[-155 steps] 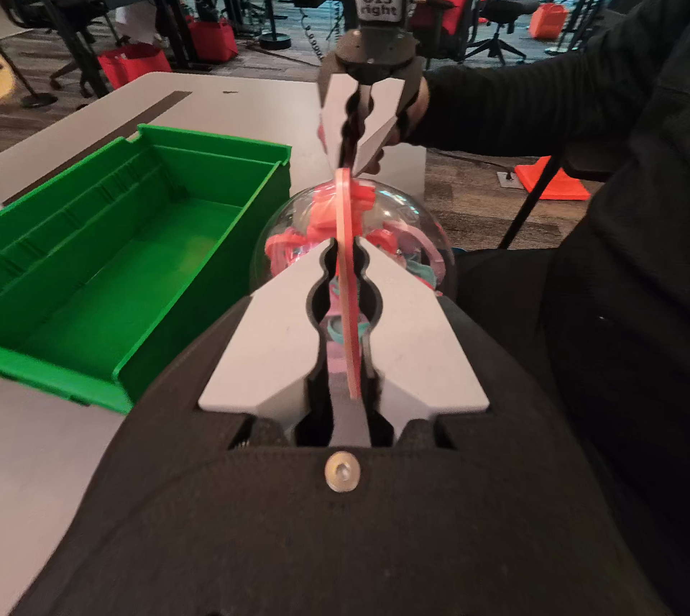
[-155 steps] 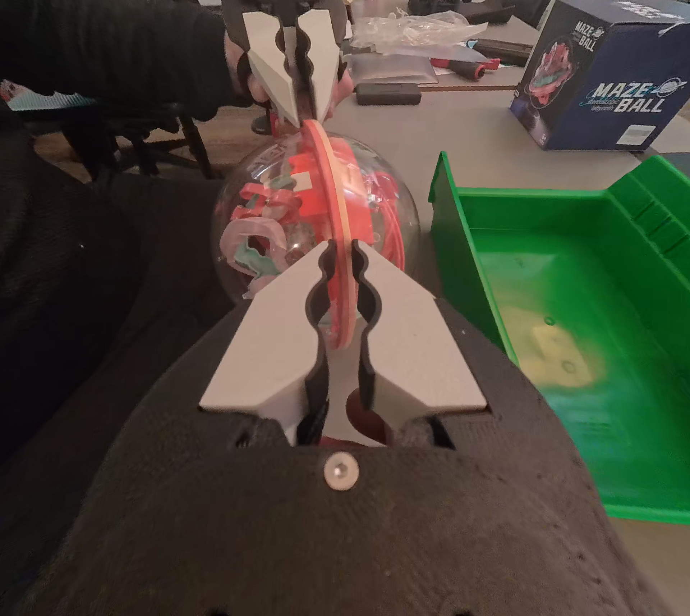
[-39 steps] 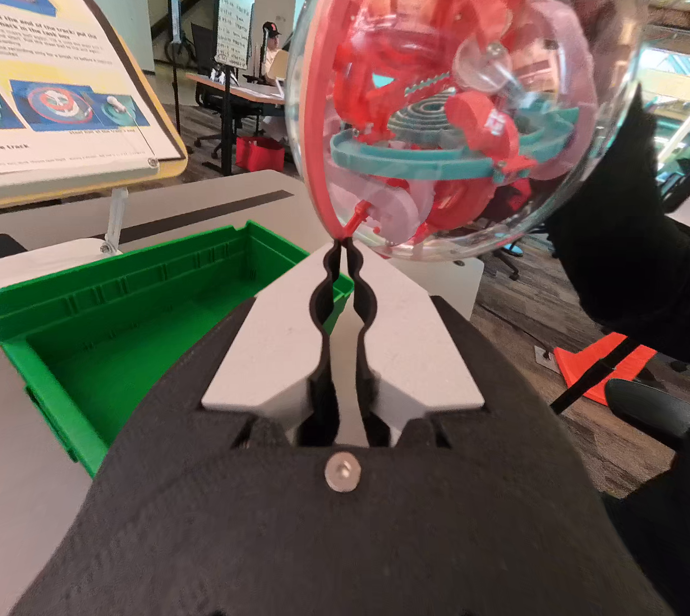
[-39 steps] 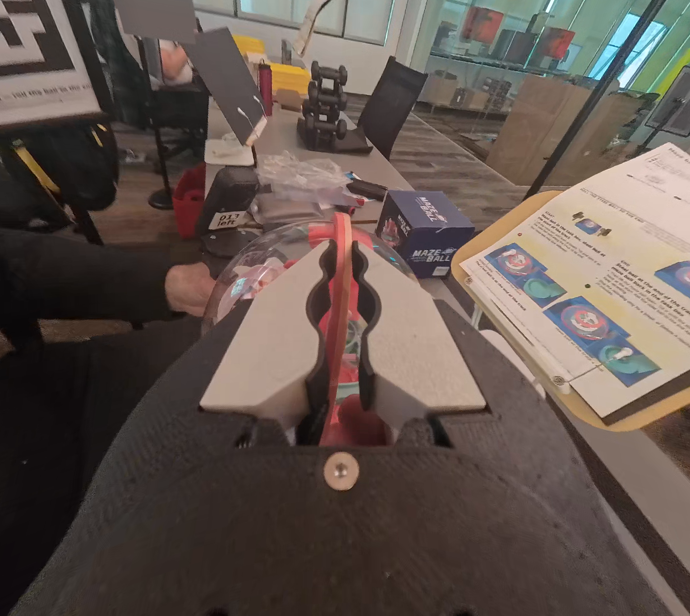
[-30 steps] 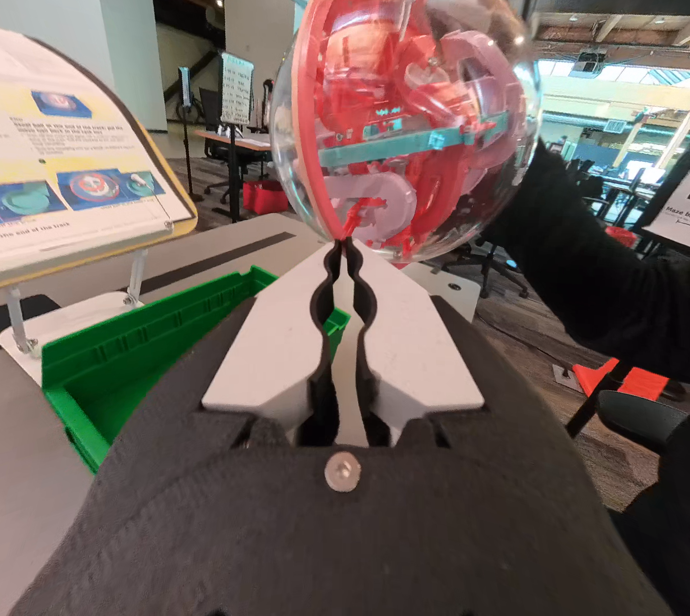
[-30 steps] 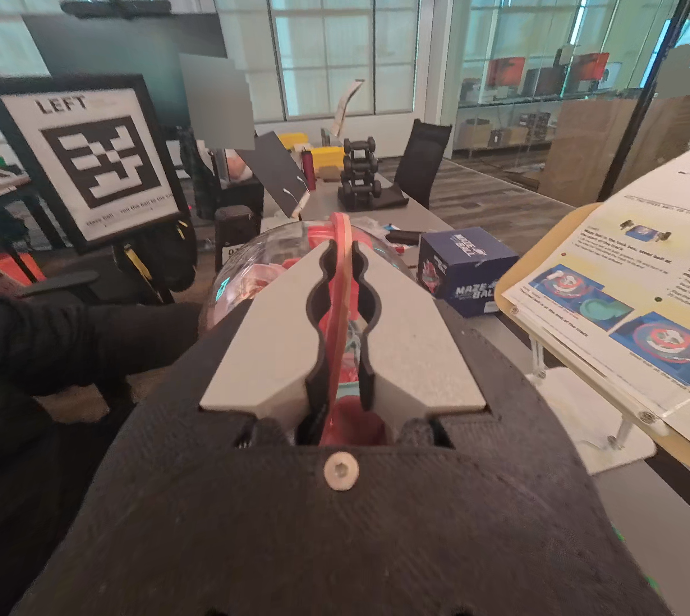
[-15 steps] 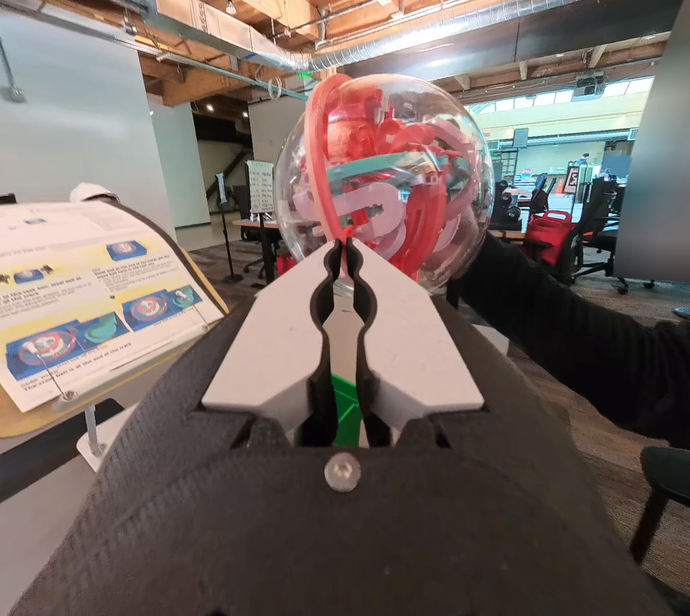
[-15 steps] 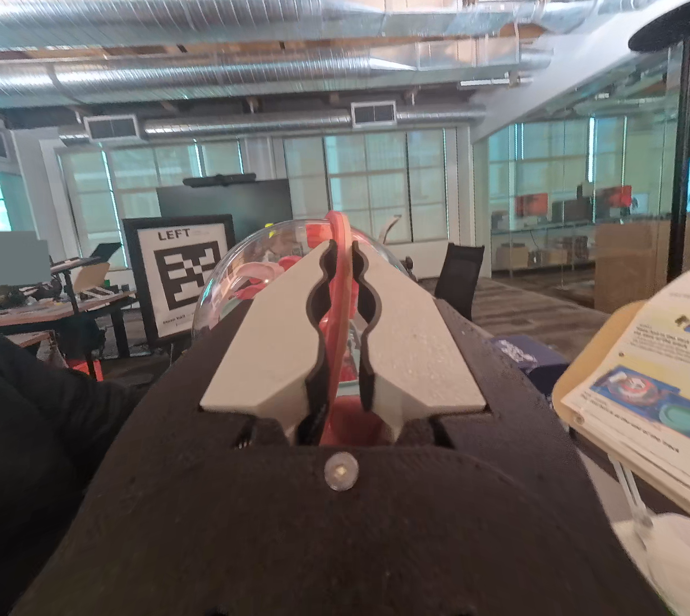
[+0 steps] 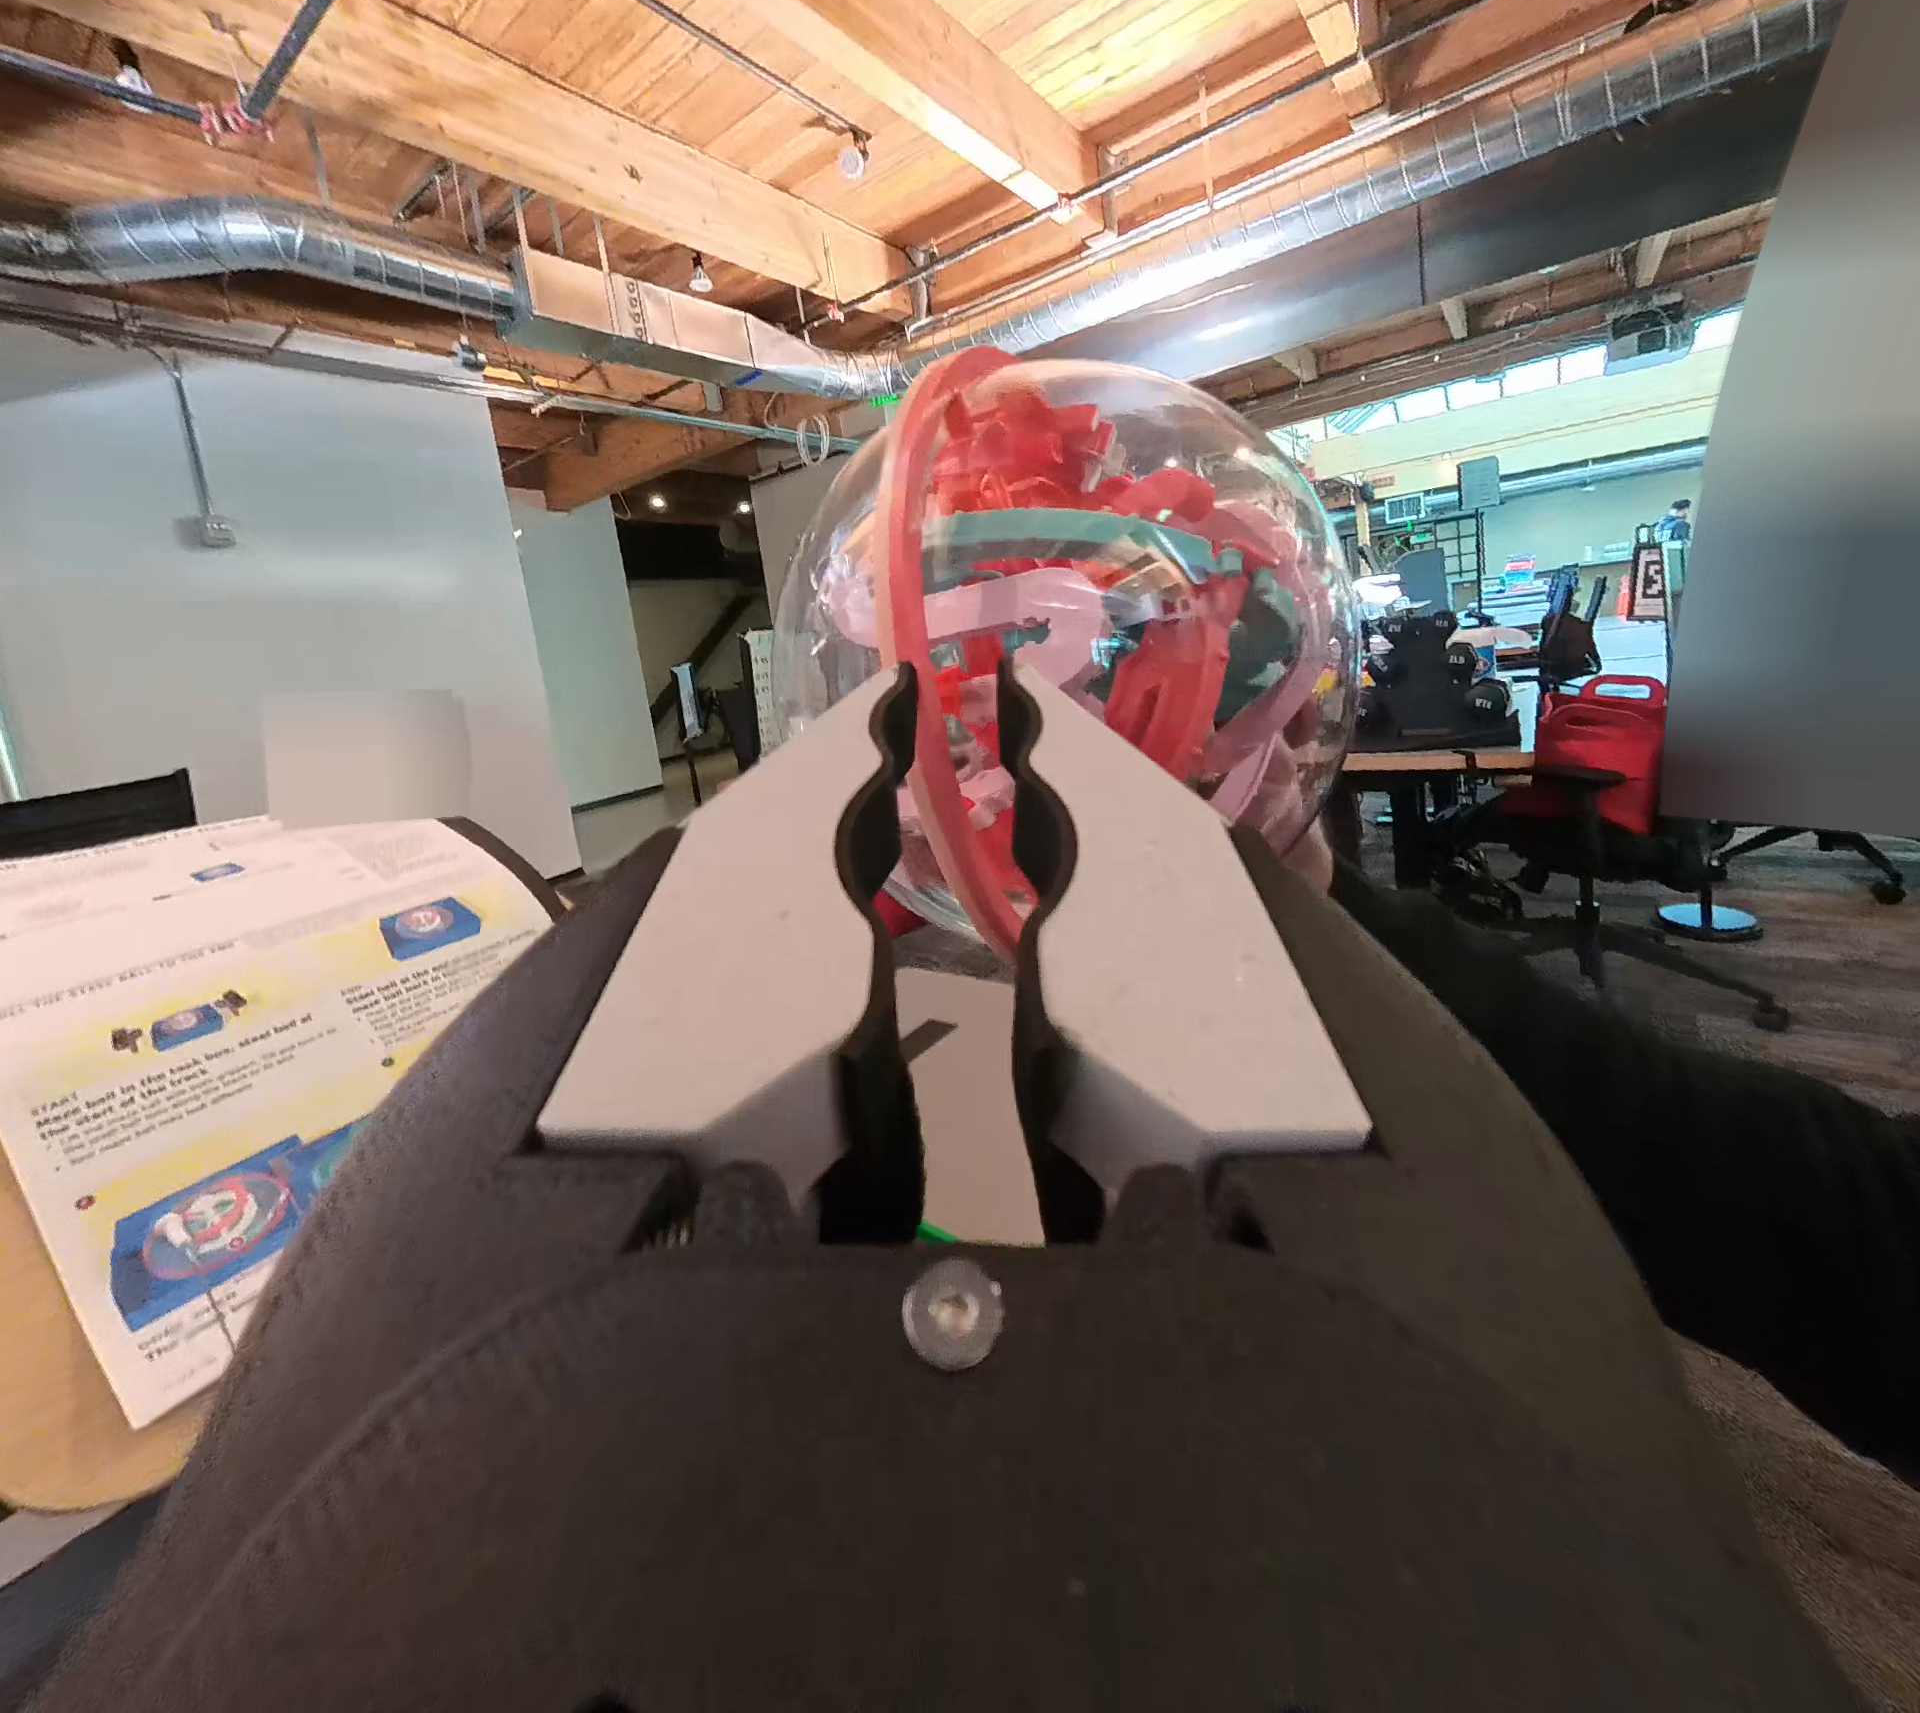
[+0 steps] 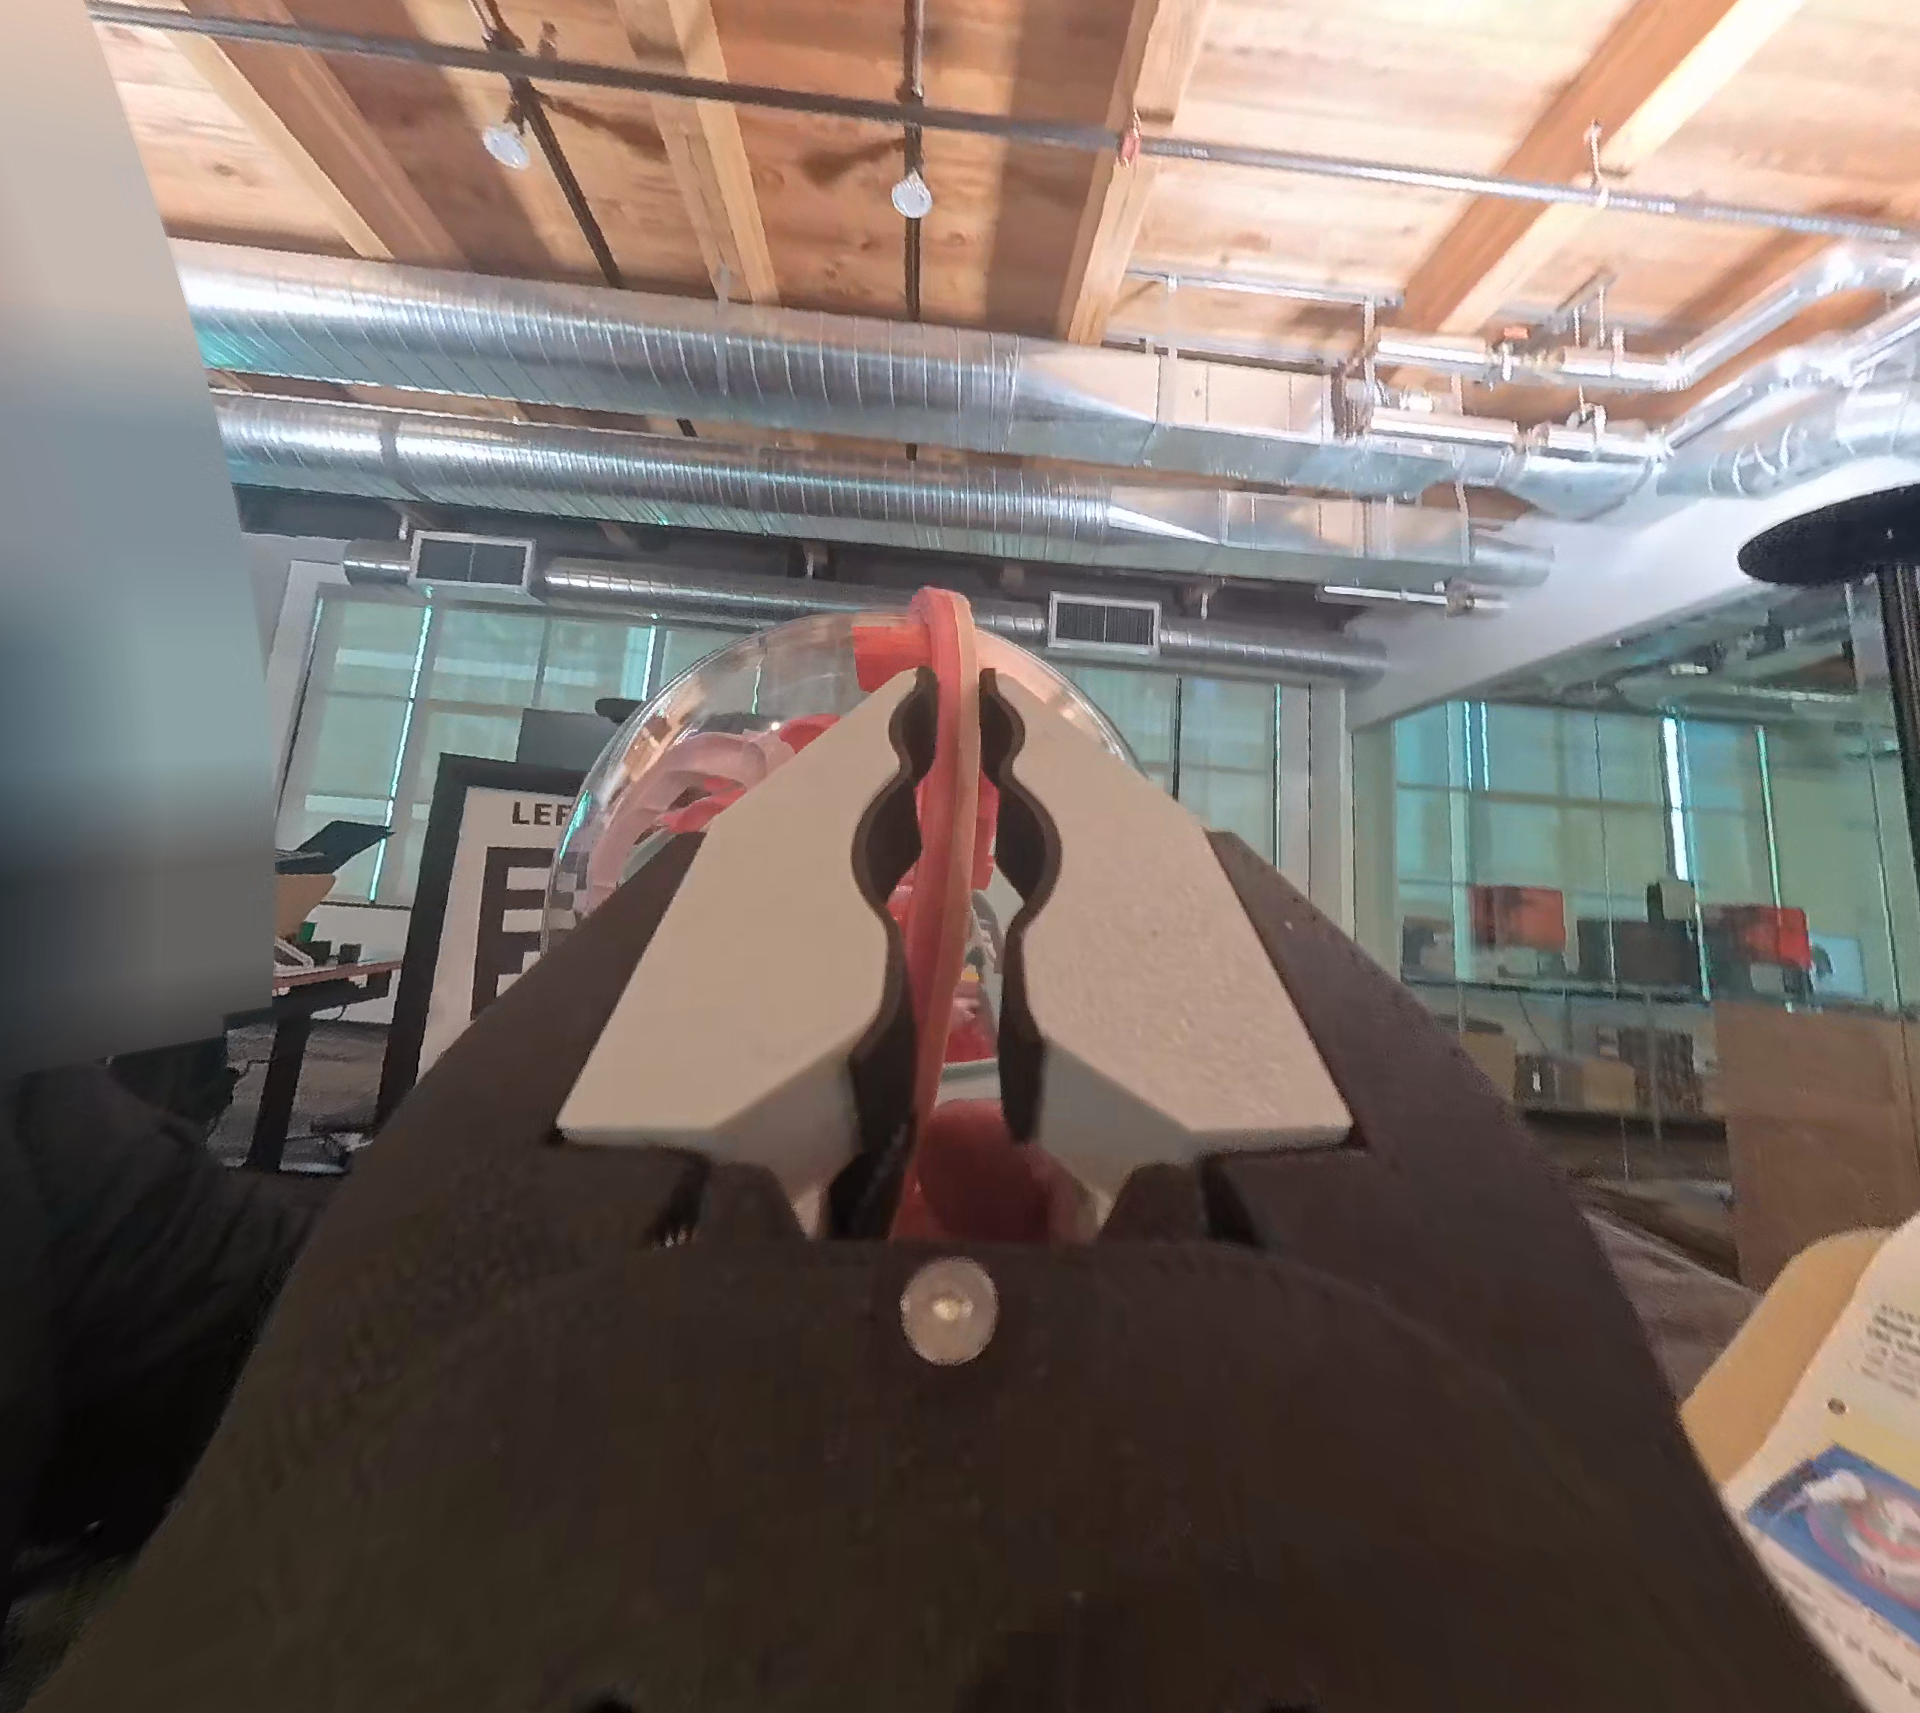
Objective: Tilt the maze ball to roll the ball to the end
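Held aloft, the maze ball [image 9: 1070,614] hangs by its red rim [image 10: 948,790], pinched in the right gripper [image 10: 948,687]; the left gripper [image 9: 951,687] straddles the rim slightly parted, pads apparently clear.

clear maze ball [image 9: 1070,624], red rim upright, held aloft.

An open-plan office or lab in a loft-style building: a timber-beam ceiling [image 9: 935,1] at twelve o'clock, bare silver ducts [image 10: 727,375] beneath it, desks with rolling office chairs [image 9: 1590,790] at three o'clock, glass-walled rooms [image 10: 1610,832] at three o'clock, and tall windows [image 10: 436,728] at nine.
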